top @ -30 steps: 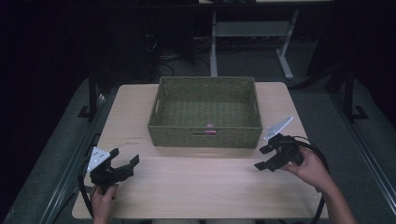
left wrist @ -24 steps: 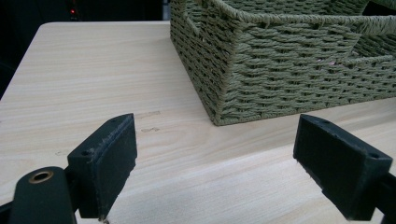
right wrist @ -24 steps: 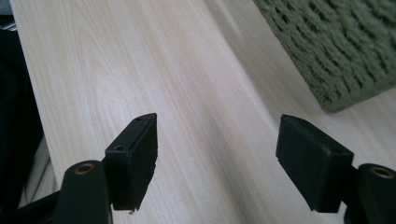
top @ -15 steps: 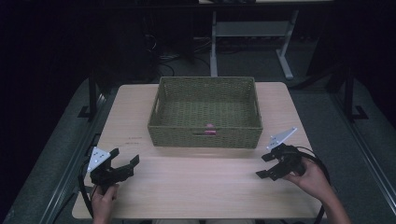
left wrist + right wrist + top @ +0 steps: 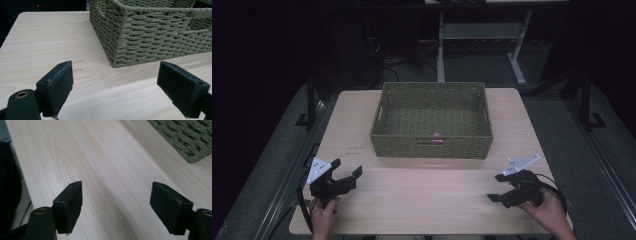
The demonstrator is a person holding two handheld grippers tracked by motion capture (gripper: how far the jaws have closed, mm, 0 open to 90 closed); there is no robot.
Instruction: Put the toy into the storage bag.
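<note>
Mostly legible: small pink thing (image 5: 437, 135) inside olive woven rectangular basket (image 5: 432, 120) at frame centre, half-hidden by front wall; left claw (image 5: 350, 177) wide and empty, right claw (image 5: 497, 187) just been opening, empty.

Your green woven basket (image 5: 432, 145) stands upright at the table's far middle; a small pink thing (image 5: 437, 135) lies inside, near its front wall.

Olive-green woven basket (image 5: 432, 145); pale wood-grain table (image 5: 422, 195); black claws.
</note>
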